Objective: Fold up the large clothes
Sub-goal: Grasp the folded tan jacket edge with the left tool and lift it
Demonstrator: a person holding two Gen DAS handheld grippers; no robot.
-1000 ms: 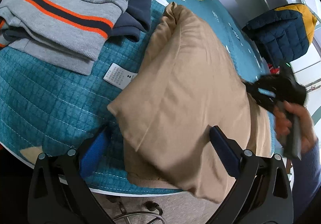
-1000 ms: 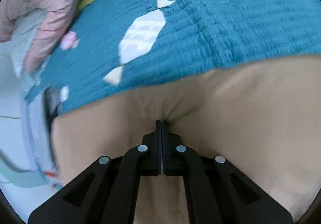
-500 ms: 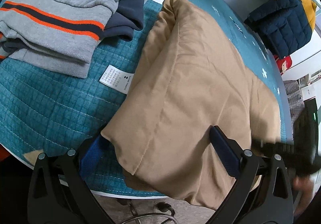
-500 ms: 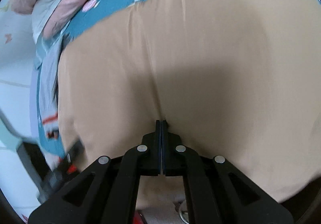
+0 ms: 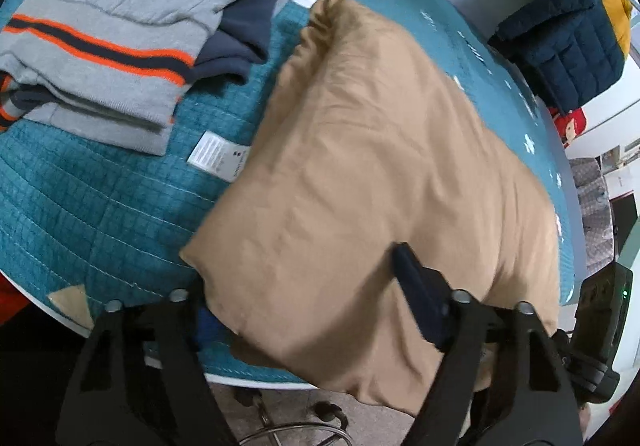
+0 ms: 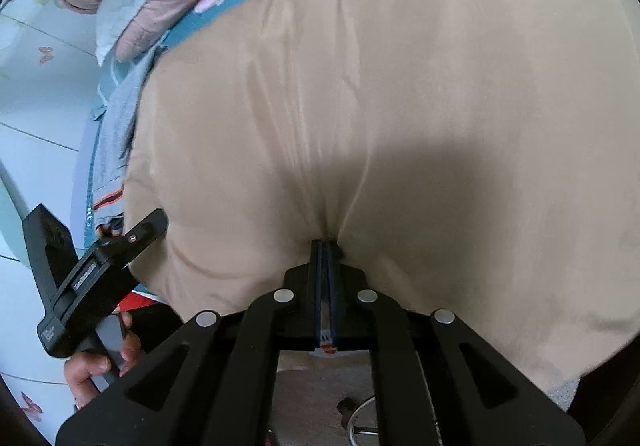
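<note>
1. My right claw [image 6: 325, 246] is pinched fully together on a tuck of the large tan cloth garment [image 6: 400, 106]; the fabric puckers into creases right at the tips, at 6 o'clock in the right wrist view.
2. My left claw [image 5: 304, 282] is spread wide, straddling the garment's near corner without gripping it. One pad [image 5: 416, 286] lies on top of the cloth and the other is mostly hidden beneath the corner.
3. The garment [image 5: 360, 166] lies across the round tabletop covered in teal quilted cloth [image 5: 100, 206], running from 12 o'clock down to 6 o'clock in the left wrist view, with its near edge drooping over the rim.
4. To do this step well, I judge that the left claw should close on the corner only once both layers sit between the pads. Then both claws should lift level, so the fold line stays straight.
5. Risk: the overhanging edge could drag the cloth off the tabletop if either grip is shallow.
6. No containers are in view. The folded grey sweater with orange and navy stripes [image 5: 120, 46] lies at 10 o'clock, just beside the garment.
</note>
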